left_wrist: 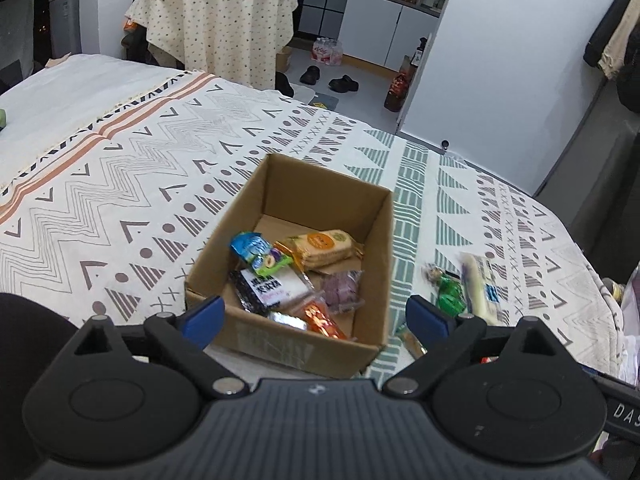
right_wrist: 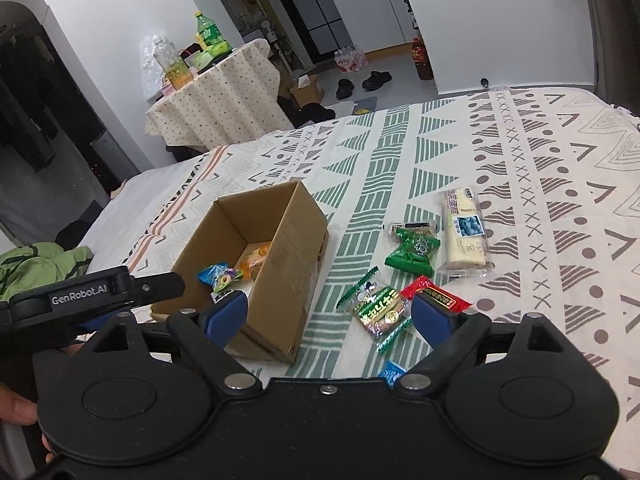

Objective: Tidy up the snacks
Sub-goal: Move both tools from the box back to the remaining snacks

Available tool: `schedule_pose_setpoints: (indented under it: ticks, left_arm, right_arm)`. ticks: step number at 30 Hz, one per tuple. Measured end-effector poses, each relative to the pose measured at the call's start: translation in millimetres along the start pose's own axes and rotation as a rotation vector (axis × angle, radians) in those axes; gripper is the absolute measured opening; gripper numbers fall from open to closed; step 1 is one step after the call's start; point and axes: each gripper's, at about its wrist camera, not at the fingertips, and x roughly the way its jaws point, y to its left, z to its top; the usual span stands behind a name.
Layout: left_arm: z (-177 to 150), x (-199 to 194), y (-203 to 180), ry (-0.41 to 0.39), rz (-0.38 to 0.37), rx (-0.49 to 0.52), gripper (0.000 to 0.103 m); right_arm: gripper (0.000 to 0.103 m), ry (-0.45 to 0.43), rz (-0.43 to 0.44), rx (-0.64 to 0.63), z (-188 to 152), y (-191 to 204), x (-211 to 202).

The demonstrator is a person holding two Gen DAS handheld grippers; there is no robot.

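Note:
An open cardboard box (left_wrist: 372,248) (right_wrist: 298,240) sits on the patterned bedspread and holds several wrapped snacks (left_wrist: 280,280). My left gripper (left_wrist: 314,318) is open just in front of the box's near wall, nothing between its blue pads. My right gripper (right_wrist: 330,314) is open too, low over the spread right of the box. Loose snacks lie to the right of the box: a green-gold packet (right_wrist: 380,308), a red packet (right_wrist: 438,294), a green wrapper (right_wrist: 412,254) (left_wrist: 450,296), a long white bar (right_wrist: 464,228) (left_wrist: 482,284) and a small blue sweet (right_wrist: 392,372).
The bedspread (right_wrist: 540,200) runs to the bed's far edge. Beyond it stand a cloth-covered round table (left_wrist: 216,28) with bottles, shoes (left_wrist: 330,80) on the floor and white cabinets. Green clothing (right_wrist: 40,264) lies on the bed at left. A hand (right_wrist: 18,408) shows at the left edge.

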Motion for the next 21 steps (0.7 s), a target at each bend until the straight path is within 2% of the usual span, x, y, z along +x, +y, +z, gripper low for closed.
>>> schedule_pose_setpoints:
  ticks: [11,15,21]
  left_arm:
    - [-18.3,-15.5,-30.7,-0.034,0.000,0.016,0.096]
    - [-25.2,-16.6,-40.8,-0.031,-0.013,0.020,0.096]
    - [-37.8,-12.0,-52.8,-0.019,-0.028,0.019,0.096]
  right_arm:
    - [0.092,-0.010,0.031,0.023,-5.2,-20.2,-22.8]
    - [0.094,-0.014,0.014,0.050,-5.2,-32.7,-28.5]
    - [0.103,-0.014,-0.019,0.059,-6.4,-46.4,-34.1]
